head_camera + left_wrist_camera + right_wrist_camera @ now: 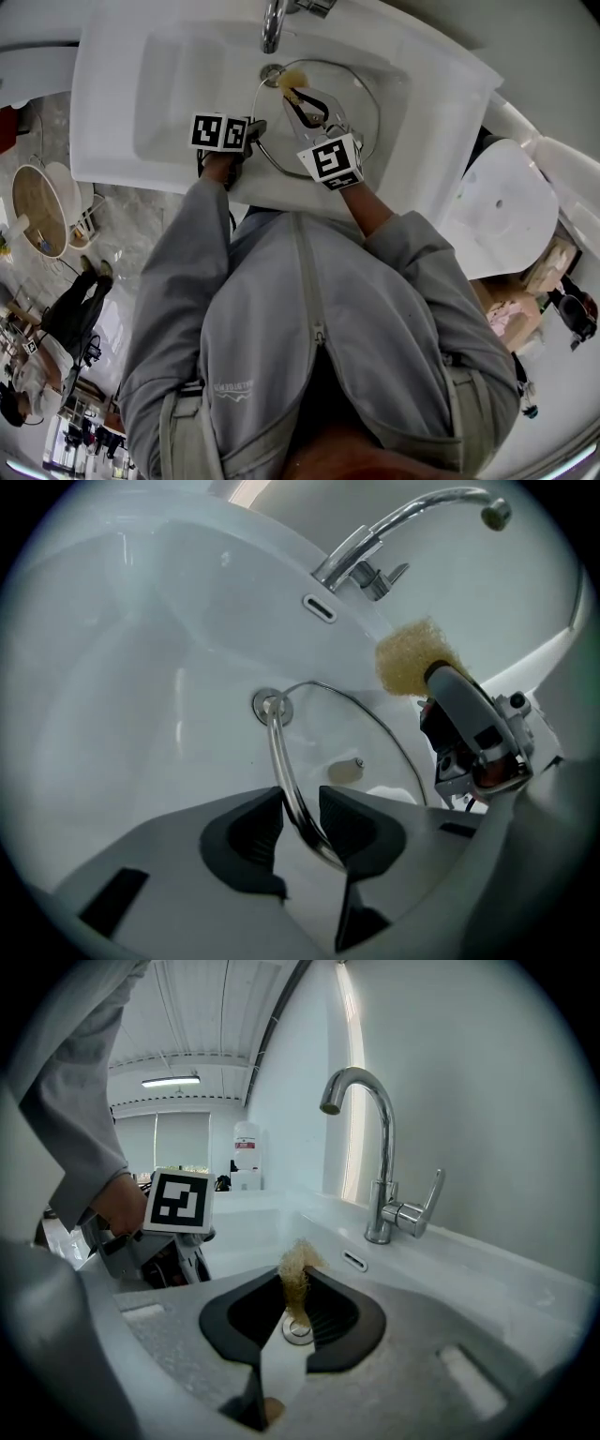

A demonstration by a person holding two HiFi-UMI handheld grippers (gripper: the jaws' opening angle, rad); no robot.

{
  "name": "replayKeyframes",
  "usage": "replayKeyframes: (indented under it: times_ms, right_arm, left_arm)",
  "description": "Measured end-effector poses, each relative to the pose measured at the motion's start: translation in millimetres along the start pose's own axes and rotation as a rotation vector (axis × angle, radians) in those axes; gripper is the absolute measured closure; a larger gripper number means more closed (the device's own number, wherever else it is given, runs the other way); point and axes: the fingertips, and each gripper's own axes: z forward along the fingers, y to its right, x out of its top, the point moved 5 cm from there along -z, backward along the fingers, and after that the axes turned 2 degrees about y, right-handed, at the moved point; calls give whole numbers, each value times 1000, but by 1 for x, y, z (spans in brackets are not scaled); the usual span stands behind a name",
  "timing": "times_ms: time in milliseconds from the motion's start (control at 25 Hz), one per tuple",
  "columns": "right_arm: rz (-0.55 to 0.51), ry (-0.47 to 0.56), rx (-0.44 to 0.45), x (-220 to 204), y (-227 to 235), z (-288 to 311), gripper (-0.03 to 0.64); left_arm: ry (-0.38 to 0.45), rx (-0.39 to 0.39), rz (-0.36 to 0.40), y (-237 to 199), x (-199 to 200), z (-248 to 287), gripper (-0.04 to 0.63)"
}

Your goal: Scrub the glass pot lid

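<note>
Left gripper (300, 808) pinches metal handle (279, 752) of glass lid (370, 742) in sink (141, 667); right gripper (298, 1302) squeezes yellow sponge (296, 1274) near lid rim.

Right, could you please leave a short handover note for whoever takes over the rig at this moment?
Left claw: closed on the lid handle, holding the glass pot lid in the sink.
Right claw: closed on the yellow sponge, held near the lid's far edge below the faucet; whether it touches the glass can't be confirmed.
Done: lid and sponge both gripped.
Left: scrub the whole glass; no suds or water visible yet.
</note>
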Motion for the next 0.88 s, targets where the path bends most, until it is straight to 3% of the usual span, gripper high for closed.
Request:
replayKeyframes:
  times_ms: [240, 480, 880]
  right_arm:
    - [-22, -6, 9, 1, 1, 1, 565]
    - [-58, -15, 27, 3, -3, 5, 565]
    - [-174, -60, 47, 2, -3, 15, 565]
  left_arm:
    - [187, 52, 92, 8, 10, -25, 486]
    - [377, 47, 100, 24, 13, -47, 482]
    - [553, -6, 176, 59, 14, -68, 477]
